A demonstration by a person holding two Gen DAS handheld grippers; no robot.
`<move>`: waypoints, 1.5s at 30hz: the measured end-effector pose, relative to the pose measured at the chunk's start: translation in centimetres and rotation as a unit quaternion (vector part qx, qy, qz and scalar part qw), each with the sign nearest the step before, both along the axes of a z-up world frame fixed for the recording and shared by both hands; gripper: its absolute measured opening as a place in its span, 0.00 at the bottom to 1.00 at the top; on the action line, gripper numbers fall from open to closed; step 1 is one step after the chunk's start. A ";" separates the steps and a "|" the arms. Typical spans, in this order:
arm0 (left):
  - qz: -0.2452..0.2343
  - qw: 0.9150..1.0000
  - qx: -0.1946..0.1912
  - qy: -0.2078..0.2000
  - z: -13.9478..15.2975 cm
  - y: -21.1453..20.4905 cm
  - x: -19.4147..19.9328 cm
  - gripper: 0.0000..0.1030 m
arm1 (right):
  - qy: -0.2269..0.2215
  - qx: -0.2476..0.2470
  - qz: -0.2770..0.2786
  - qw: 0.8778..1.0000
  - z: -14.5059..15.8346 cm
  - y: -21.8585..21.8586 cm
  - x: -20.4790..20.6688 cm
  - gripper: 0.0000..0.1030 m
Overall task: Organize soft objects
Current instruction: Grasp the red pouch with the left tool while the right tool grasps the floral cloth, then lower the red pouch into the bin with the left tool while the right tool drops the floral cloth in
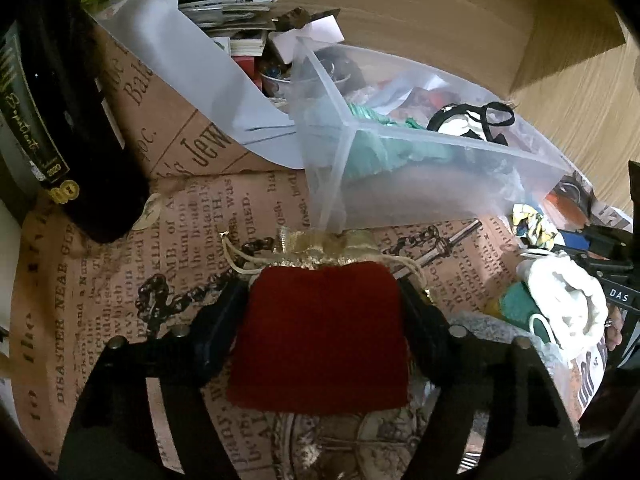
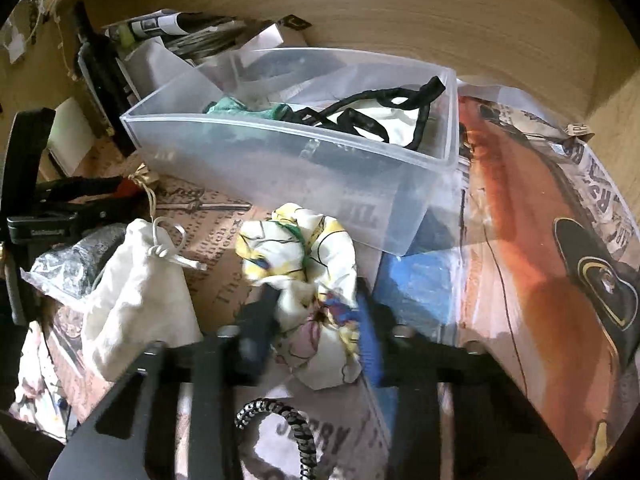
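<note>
My left gripper (image 1: 322,300) is shut on a dark red velvet pouch (image 1: 320,332), held just above the newspaper-print surface. A gold drawstring pouch (image 1: 320,246) lies right beyond it, against the clear plastic bin (image 1: 440,196). My right gripper (image 2: 316,312) is shut on a crumpled patterned yellow-and-white cloth (image 2: 308,272), in front of the same clear bin (image 2: 280,160). The bin holds a green cloth (image 2: 236,110) and a white item with black straps (image 2: 384,116). A white drawstring bag (image 2: 136,296) lies left of the right gripper; it also shows in the left wrist view (image 1: 568,304).
A dark bottle (image 1: 72,120) stands at the left. Papers and cards (image 1: 224,12) are piled behind the bin. A braided cord (image 2: 296,432) lies near the right gripper. A grey plastic-wrapped item (image 2: 72,260) sits at the left. Wooden walls close the back.
</note>
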State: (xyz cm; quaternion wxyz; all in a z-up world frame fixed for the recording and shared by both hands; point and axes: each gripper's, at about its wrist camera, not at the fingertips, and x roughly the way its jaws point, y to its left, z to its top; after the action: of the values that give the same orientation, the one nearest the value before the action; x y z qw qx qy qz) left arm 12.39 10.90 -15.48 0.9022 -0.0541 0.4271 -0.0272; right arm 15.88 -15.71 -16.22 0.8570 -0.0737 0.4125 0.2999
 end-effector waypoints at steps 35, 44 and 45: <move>-0.002 0.982 -0.002 -0.187 11.9 -3.6 -0.3 0.38 | -0.151 0.092 -0.037 0.984 10.0 -1.2 -0.3 0.20; -0.020 0.991 0.005 -0.131 9.6 -5.5 6.1 0.38 | -0.115 0.082 -0.037 0.989 8.6 0.7 3.8 0.20; -0.022 0.992 0.004 -0.123 9.2 -5.6 6.7 0.38 | -0.109 0.079 -0.038 0.990 8.2 0.9 4.2 0.20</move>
State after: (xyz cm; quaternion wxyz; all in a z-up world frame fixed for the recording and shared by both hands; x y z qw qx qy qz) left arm 19.06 5.29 -6.33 0.9471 -0.0375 0.3143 -0.0522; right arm 20.08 -14.80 -7.98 0.9107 -0.0224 0.2944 0.2887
